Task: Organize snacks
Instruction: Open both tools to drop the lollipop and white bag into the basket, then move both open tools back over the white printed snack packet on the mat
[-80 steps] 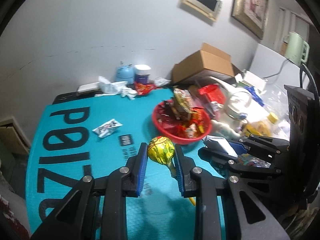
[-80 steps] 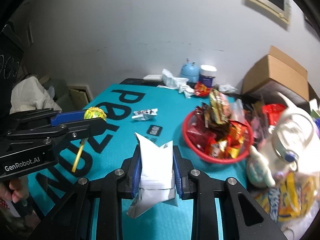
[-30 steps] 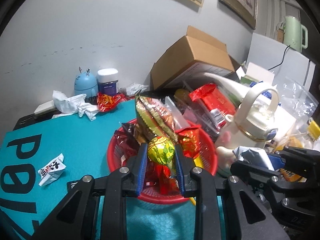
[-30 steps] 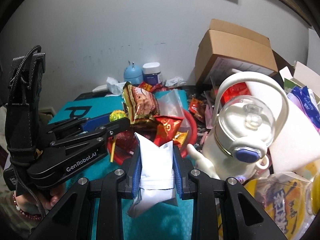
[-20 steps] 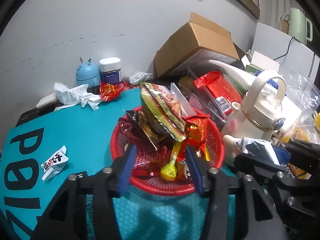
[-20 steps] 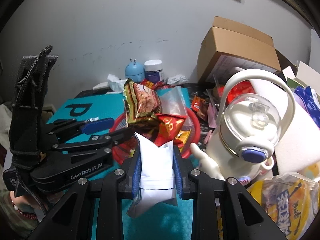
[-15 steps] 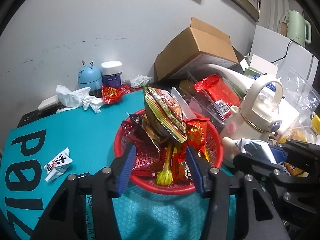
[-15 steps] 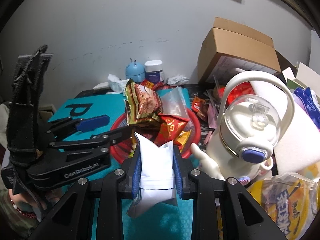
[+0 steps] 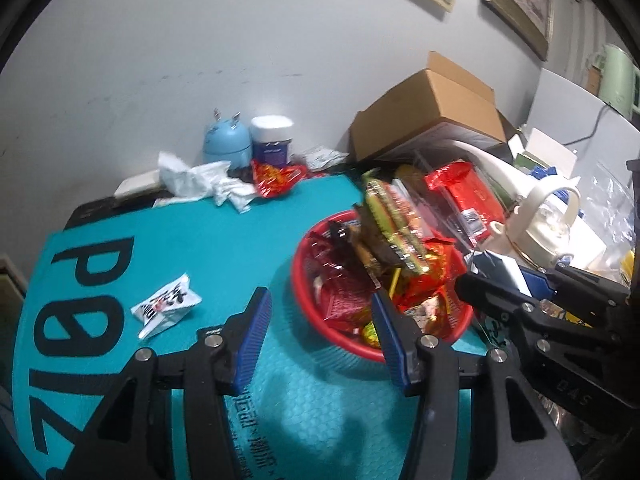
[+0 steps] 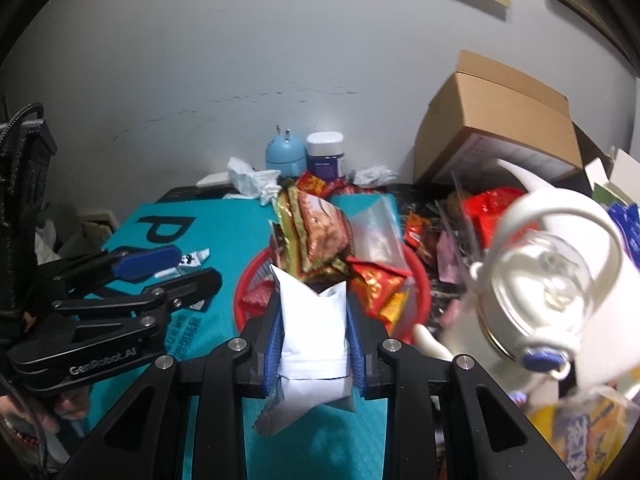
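Observation:
A red basket (image 9: 340, 344) piled with snack packets sits on the teal mat (image 9: 224, 248); it also shows in the right wrist view (image 10: 246, 280). The yellow lollipop (image 9: 370, 334) lies in the basket near its front rim. My left gripper (image 9: 320, 330) is open and empty, just left of and in front of the basket. My right gripper (image 10: 314, 324) is shut on a white packet (image 10: 312, 320) held before the basket. A small white candy wrapper (image 9: 166, 306) lies on the mat at the left.
A white kettle (image 10: 552, 292) stands right of the basket. A cardboard box (image 9: 432, 116), a blue gadget (image 9: 226, 144), a white-lidded jar (image 9: 272, 136) and crumpled tissue (image 9: 192, 180) line the back wall. Bags clutter the right side.
My left gripper opened and dropped the lollipop into the red basket, then drew back and to the left. My right gripper kept hold of the white packet and shifted slightly left.

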Action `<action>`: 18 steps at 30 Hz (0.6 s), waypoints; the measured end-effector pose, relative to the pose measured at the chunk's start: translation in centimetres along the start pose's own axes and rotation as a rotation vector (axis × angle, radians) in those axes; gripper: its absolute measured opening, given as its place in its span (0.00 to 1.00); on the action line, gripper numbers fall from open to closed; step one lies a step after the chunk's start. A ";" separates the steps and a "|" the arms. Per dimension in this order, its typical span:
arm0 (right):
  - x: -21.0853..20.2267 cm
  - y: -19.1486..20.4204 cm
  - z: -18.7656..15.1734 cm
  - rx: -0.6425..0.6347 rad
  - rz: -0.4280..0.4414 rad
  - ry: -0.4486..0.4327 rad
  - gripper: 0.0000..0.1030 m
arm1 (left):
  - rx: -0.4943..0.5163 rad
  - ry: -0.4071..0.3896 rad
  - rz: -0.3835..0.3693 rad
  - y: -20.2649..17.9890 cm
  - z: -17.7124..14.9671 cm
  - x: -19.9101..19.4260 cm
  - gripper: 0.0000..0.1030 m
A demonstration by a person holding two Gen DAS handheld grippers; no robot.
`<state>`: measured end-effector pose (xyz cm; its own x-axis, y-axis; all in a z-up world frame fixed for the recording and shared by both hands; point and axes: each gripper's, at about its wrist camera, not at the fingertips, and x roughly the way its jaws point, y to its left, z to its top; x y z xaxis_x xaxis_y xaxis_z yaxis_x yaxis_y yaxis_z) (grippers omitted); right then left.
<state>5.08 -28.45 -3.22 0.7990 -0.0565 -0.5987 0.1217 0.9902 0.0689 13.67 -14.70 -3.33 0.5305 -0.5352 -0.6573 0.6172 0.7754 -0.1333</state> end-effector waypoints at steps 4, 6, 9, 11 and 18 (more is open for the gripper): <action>1.8 0.2 -0.3 -0.011 -0.005 0.032 0.28 | -0.025 0.010 0.016 1.2 -0.4 0.5 0.49; 2.8 0.3 -0.6 -0.016 -0.016 0.056 0.28 | -0.034 0.015 0.020 1.6 -0.6 0.8 0.49; 4.1 0.1 -1.0 -0.019 -0.031 0.085 0.28 | -0.042 0.026 0.010 2.0 -0.8 1.3 0.49; 4.8 0.1 -1.1 -0.027 -0.047 0.092 0.28 | -0.044 0.033 0.005 2.1 -1.0 1.6 0.49; 6.3 0.7 -1.5 -0.075 -0.060 0.104 0.33 | -0.052 0.051 0.006 2.4 -1.2 2.1 0.49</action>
<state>9.32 -27.91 -8.17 0.7257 -0.1065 -0.6797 0.1201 0.9924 -0.0272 15.62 -13.58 -5.92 0.5030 -0.5140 -0.6948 0.5827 0.7954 -0.1666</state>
